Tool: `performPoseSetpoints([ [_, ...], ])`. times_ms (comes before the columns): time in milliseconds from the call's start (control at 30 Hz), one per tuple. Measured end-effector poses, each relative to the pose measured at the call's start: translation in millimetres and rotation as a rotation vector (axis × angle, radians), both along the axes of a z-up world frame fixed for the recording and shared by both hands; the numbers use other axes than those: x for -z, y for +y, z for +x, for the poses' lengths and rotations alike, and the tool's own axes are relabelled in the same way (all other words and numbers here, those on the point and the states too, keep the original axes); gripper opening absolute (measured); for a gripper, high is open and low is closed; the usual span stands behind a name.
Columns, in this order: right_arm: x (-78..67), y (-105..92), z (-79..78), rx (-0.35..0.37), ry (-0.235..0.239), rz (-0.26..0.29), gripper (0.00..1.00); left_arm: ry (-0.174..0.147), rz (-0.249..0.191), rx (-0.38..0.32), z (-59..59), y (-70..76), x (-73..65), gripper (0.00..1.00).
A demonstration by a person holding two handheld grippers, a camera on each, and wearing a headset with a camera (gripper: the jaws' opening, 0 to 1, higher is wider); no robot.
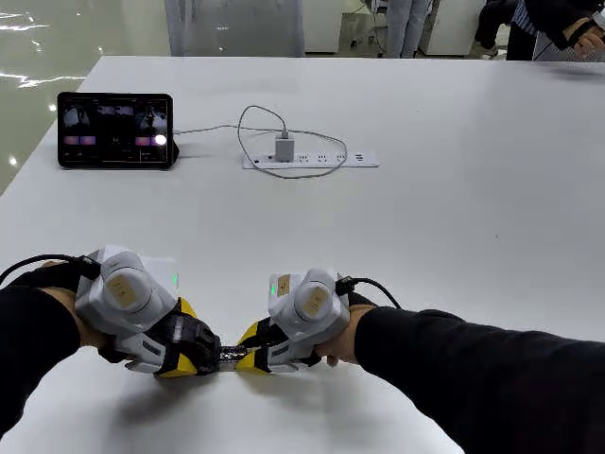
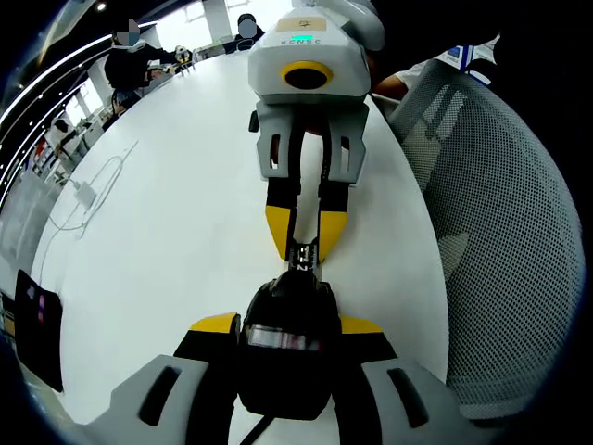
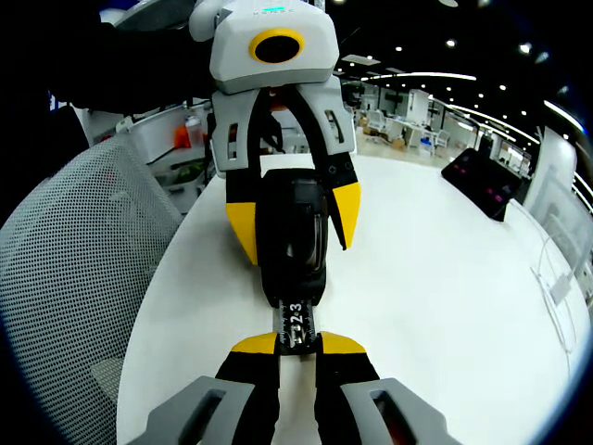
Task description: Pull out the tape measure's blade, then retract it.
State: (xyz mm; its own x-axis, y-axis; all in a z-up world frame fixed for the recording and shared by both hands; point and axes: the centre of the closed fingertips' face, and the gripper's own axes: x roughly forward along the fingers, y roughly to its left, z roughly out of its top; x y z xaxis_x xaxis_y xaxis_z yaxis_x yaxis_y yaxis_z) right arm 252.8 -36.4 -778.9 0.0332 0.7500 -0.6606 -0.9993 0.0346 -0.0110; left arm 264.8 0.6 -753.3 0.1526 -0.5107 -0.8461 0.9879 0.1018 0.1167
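Observation:
The black tape measure (image 1: 197,342) sits between the yellow-tipped jaws of my left gripper (image 1: 189,357), which is shut on its body (image 2: 283,348). A short length of blade (image 1: 230,356) sticks out toward my right gripper (image 1: 250,358), and the printed numbers 1 to 3 show on it (image 3: 296,320). My right gripper (image 3: 296,344) is shut on the blade's end, a few centimetres from the case (image 3: 293,232). Both grippers face each other low over the white table (image 1: 378,236), near its front edge.
A dark tablet (image 1: 115,130) stands at the back left. A white power strip (image 1: 312,160) with a charger and looped cable lies mid-table. A grey mesh chair (image 2: 500,232) is close behind the front edge. People stand at the far end.

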Motion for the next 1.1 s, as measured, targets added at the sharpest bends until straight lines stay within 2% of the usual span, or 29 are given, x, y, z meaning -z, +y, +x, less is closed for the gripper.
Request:
performPoseSetpoints([
  [1100, 0.7, -25.5, 1.0, -0.001, 0.030, -0.023, 0.10, 0.001, -0.008, -0.011, 3.6, 1.3, 3.3, 0.34],
])
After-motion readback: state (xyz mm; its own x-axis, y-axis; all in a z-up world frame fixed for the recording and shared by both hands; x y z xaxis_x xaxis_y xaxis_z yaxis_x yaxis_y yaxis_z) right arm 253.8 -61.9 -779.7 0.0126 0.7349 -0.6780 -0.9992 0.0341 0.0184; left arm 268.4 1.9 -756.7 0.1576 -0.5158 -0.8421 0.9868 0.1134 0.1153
